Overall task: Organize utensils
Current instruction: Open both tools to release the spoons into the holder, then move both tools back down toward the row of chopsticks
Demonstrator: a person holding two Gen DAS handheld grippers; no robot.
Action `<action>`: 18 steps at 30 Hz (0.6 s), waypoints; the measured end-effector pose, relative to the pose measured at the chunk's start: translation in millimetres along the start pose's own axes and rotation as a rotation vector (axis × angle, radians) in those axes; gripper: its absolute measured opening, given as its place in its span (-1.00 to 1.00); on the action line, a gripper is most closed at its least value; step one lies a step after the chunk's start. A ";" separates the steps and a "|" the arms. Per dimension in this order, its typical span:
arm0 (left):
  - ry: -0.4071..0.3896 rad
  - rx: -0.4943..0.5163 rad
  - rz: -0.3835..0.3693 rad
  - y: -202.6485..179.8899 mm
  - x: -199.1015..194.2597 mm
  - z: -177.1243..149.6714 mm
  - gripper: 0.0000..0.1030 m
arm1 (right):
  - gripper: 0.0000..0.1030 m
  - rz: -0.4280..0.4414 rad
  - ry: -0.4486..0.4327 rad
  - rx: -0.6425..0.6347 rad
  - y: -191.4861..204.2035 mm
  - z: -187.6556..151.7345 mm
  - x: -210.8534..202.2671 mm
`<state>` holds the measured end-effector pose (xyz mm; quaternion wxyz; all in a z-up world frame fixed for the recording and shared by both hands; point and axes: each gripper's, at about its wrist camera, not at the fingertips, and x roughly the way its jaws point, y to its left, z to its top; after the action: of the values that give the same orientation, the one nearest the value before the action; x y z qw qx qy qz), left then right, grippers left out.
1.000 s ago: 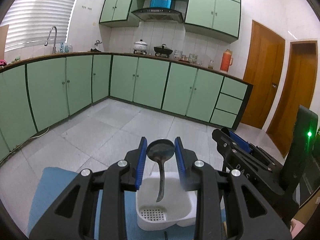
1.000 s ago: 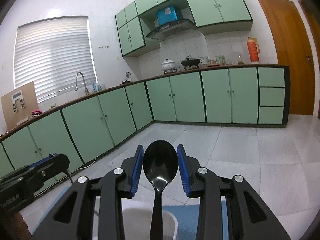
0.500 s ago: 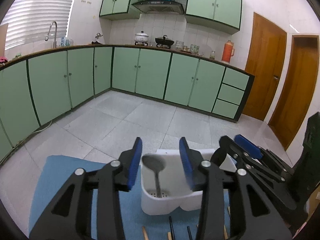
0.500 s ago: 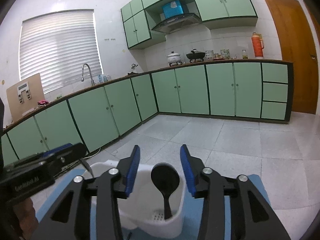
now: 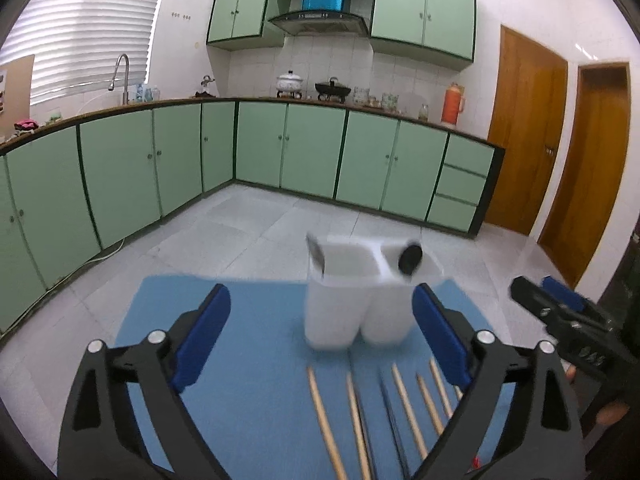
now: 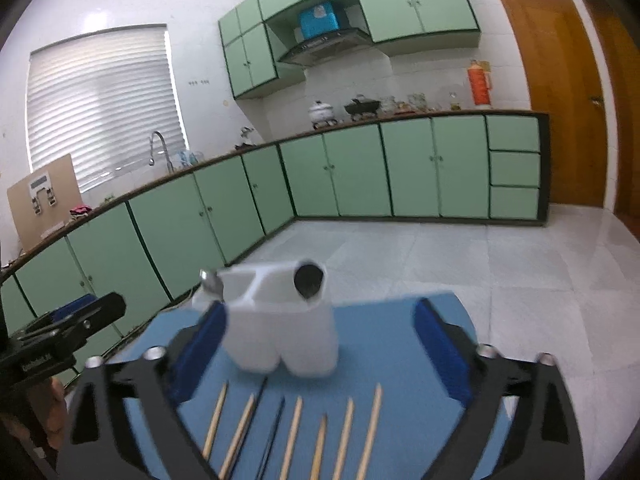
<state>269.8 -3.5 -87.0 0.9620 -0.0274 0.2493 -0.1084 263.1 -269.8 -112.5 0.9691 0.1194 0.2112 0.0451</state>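
A white two-compartment utensil holder point(image 5: 360, 304) point(image 6: 280, 332) stands at the far side of a blue mat point(image 5: 248, 320). A metal spoon point(image 5: 316, 254) point(image 6: 210, 280) leans in its left compartment and a black spoon point(image 5: 410, 260) point(image 6: 308, 280) in its right. Several wooden and dark chopsticks point(image 5: 404, 404) point(image 6: 296, 432) lie on the mat in front of it. My left gripper point(image 5: 322, 338) and right gripper point(image 6: 320, 348) hover on the near side of the holder. Their jaws are opening wide and grip nothing. Each gripper also shows at the edge of the other's view: right gripper point(image 5: 560, 320), left gripper point(image 6: 68, 328).
The mat's far edge lies just behind the holder, with grey floor tiles point(image 5: 240, 232) beyond. Green cabinets point(image 5: 312, 148) line the far walls and wooden doors point(image 5: 524, 132) stand at the right. A person's hand point(image 6: 52, 396) holds the left gripper.
Both grippers let go of their spoons, which now stand in the holder. Both opened wide and drew back, bringing the chopsticks on the mat into view.
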 end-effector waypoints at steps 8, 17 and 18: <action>0.152 -0.011 0.009 6.0 -33.6 -61.1 0.83 | 0.89 -0.051 0.133 0.005 -3.1 -49.5 -50.1; 0.264 0.026 0.041 10.0 -49.7 -112.9 0.83 | 0.88 -0.064 0.247 0.008 -4.4 -97.7 -82.1; 0.277 0.031 0.043 9.6 -50.4 -118.2 0.83 | 0.87 -0.069 0.260 0.009 -5.1 -102.2 -83.8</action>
<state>171.3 17.3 -167.5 0.9208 0.0078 0.3783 -0.0944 144.3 -264.6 -170.6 0.9340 0.1098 0.3390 0.0256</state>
